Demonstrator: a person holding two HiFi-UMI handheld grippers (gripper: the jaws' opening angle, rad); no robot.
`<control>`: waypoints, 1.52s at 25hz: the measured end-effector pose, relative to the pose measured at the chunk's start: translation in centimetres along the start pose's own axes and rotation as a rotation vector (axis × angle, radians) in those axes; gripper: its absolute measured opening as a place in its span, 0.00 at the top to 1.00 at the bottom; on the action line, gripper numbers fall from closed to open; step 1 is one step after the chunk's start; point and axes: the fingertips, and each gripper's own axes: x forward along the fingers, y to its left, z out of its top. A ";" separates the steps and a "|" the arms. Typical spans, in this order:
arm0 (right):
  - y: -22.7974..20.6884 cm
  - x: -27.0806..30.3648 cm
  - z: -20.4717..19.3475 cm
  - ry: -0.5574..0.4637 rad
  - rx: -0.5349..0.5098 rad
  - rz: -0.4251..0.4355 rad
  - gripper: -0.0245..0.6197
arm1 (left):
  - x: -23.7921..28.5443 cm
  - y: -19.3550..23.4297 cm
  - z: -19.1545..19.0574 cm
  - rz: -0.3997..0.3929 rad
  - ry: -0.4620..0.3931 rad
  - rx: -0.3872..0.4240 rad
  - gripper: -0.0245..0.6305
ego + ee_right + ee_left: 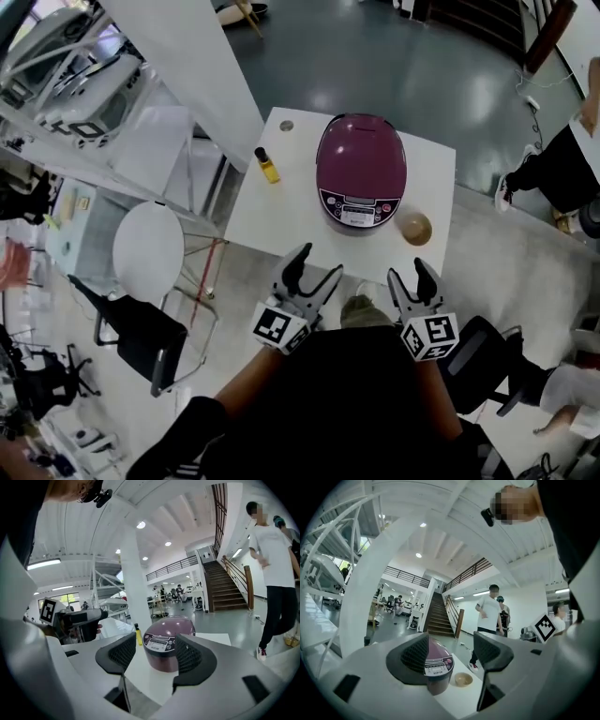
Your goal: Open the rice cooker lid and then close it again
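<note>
- While the rice cooker (361, 164) sat on the white tabletop (272, 211) with its lid down, ahead of both pairs of jaws and untouched, the opening step had, by my reading, not yet begun.
- On the left, the left gripper (317, 264) hung short of the tabletop's near edge. Its jaws were apart with nothing between them, and its own view put the cooker ahead and low, close to the left jaw.
- On the right, the right gripper (409, 274) was likewise short of the edge. Its jaws were spread and empty, with the cooker framed ahead in the gap between them.
- To do the step well, one gripper should probably steady the body while the other works the lid's release. The catch could not be made out, so it needed finding first. A hinged lid would likely swing up and back, so the jaws should keep out of its arc.
- A small bottle (267, 166) stood ahead and left of the left jaws, and a tan bowl (413, 228) stood just ahead of the right jaws. Either could be knocked on the way in.
- Only the head view showed both grippers and the whole layout together.
- The left gripper view showed the bowl just beside the cooker's base, but no bottle.
- The right gripper view showed the bottle left of the cooker and no bowl, with the left gripper out beyond its left jaw.
</note>
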 end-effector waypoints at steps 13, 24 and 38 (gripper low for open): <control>-7.8 3.8 0.2 0.038 0.026 0.075 0.61 | 9.5 -0.5 0.0 0.037 -0.003 -0.019 0.54; -9.1 7.4 1.5 0.057 0.024 0.084 0.61 | 9.7 2.6 0.6 0.075 0.012 -0.022 0.54; -5.1 11.9 4.2 0.039 0.022 0.000 0.61 | 9.7 8.4 2.1 -0.028 0.002 -0.048 0.54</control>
